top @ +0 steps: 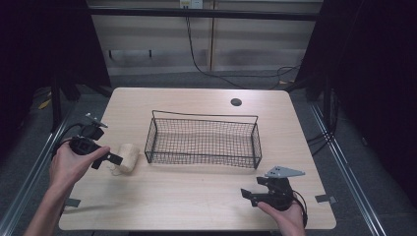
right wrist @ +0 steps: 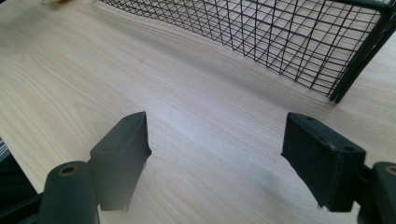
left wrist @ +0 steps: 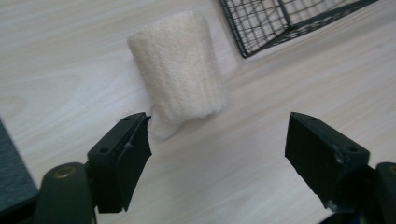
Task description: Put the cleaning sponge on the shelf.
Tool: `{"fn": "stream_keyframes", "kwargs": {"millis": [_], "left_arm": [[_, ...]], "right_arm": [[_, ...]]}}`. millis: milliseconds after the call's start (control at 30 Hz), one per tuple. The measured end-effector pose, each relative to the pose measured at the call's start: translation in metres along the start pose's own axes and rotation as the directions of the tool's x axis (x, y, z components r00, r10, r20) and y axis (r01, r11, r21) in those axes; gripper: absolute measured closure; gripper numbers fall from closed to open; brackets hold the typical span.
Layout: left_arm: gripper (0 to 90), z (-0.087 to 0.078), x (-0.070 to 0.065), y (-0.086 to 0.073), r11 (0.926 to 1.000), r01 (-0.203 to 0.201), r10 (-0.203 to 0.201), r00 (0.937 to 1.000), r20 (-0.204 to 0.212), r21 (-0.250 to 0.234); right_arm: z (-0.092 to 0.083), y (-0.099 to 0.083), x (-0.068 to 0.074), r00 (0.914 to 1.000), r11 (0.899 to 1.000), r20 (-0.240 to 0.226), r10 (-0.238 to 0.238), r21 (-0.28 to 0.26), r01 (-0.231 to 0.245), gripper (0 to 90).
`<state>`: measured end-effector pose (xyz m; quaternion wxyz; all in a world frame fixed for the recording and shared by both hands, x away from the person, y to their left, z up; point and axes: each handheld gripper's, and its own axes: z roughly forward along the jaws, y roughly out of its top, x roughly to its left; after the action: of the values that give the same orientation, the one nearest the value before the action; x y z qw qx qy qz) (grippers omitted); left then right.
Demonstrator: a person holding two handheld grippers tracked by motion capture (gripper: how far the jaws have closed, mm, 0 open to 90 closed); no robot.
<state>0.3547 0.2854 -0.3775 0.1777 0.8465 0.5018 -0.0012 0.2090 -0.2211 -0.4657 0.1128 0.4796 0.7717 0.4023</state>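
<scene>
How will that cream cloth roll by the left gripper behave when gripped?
The cloth roll looks soft and knitted, so it will probably squash between the jaws. It seems light. A loose end trails at its base, so it may unwind when lifted.

The table [top: 196,196] under my hands was a pale wood-grain top with rounded corners, taking up the middle of the high view. A black wire basket [top: 202,139] stood on it at the centre of the frame, long side toward me. Just left of the basket's near left corner lay a cream roll of cloth [top: 127,156] on its side, close to the wire but apart from it, with a loose end spread flat on the wood beneath it. A dark round cable hole [top: 236,102] sat in the tabletop toward the upper right, beyond the basket.
</scene>
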Motion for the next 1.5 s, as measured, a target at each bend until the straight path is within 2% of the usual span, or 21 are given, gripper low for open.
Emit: {"fn": "stream_keyframes", "kwargs": {"millis": [100,167,200,433,533,567,733,833,967,1133,1167,1300,1367,1500], "left_arm": [[22.7,0.003,0.002,0.006,0.9997,0.011,-0.011,0.9999,0.003,0.022],[21.5,0.006,0.004,0.01,0.9993,0.02,-0.02,0.9997,-0.011,0.031],[21.3,0.007,0.005,0.013,0.9987,0.015,-0.014,0.9998,-0.017,0.049],[20.6,0.015,0.001,0.021,0.9961,0.023,-0.021,0.9992,-0.034,0.085],[22.8,0.02,-0.001,0.026,0.9955,0.04,-0.034,0.9969,-0.072,0.086],[22.5,0.023,-0.001,0.029,0.9934,0.045,-0.037,0.9965,-0.075,0.105],[23.1,0.029,-0.003,0.033,0.9888,0.073,-0.059,0.9929,-0.103,0.131],[28.8,0.033,-0.003,0.035,0.9873,0.099,-0.083,0.989,-0.122,0.124],[26.5,0.039,-0.004,0.039,0.9834,0.123,-0.107,0.9866,-0.124,0.134],[23.4,0.047,-0.004,0.039,0.9781,0.133,-0.112,0.9847,-0.133,0.16],[23.4,0.048,-0.003,0.04,0.9761,0.128,-0.105,0.986,-0.129,0.176],[22.6,0.052,-0.003,0.04,0.9764,0.143,-0.12,0.9821,-0.145,0.162],[21.3,0.056,-0.004,0.04,0.971,0.15,-0.124,0.9812,-0.148,0.186],[21.2,0.063,-0.003,0.042,0.9659,0.171,-0.143,0.978,-0.152,0.194]], "right_arm": [[0.0,0.0,0.001,1.0,1.0,-0.003,0.002,0.003,-0.002,22.6],[0.001,0.0,0.0,1.0,1.0,-0.001,0.0,0.011,0.0,22.6],[0.001,-0.001,0.0,1.0,1.0,0.0,0.002,0.011,-0.002,22.6],[0.0,-0.001,0.0,1.0,1.0,0.003,0.003,0.01,-0.003,22.6],[0.001,-0.001,0.0,1.0,1.0,-0.002,0.001,0.021,-0.001,22.6],[0.002,-0.001,0.0,1.0,1.0,-0.003,0.002,0.022,-0.002,22.6],[0.002,-0.001,0.0,1.0,1.0,-0.004,0.002,0.023,-0.002,22.6],[0.002,-0.001,0.0,1.0,1.0,-0.005,0.0,0.021,0.0,22.6],[0.002,-0.001,0.0,1.0,1.0,-0.007,0.003,0.026,-0.003,22.5],[0.002,-0.001,0.0,1.0,1.0,-0.009,0.004,0.027,-0.004,22.5],[0.002,-0.001,0.0,0.9999,1.0,-0.009,0.004,0.027,-0.004,22.5],[0.002,-0.001,0.0,0.9999,1.0,-0.01,0.007,0.029,-0.007,22.4],[0.002,-0.001,0.0,0.9999,1.0,-0.01,0.006,0.028,-0.006,22.3],[0.003,-0.001,0.0,0.9998,0.999,-0.018,0.006,0.033,-0.005,22.5]]}}
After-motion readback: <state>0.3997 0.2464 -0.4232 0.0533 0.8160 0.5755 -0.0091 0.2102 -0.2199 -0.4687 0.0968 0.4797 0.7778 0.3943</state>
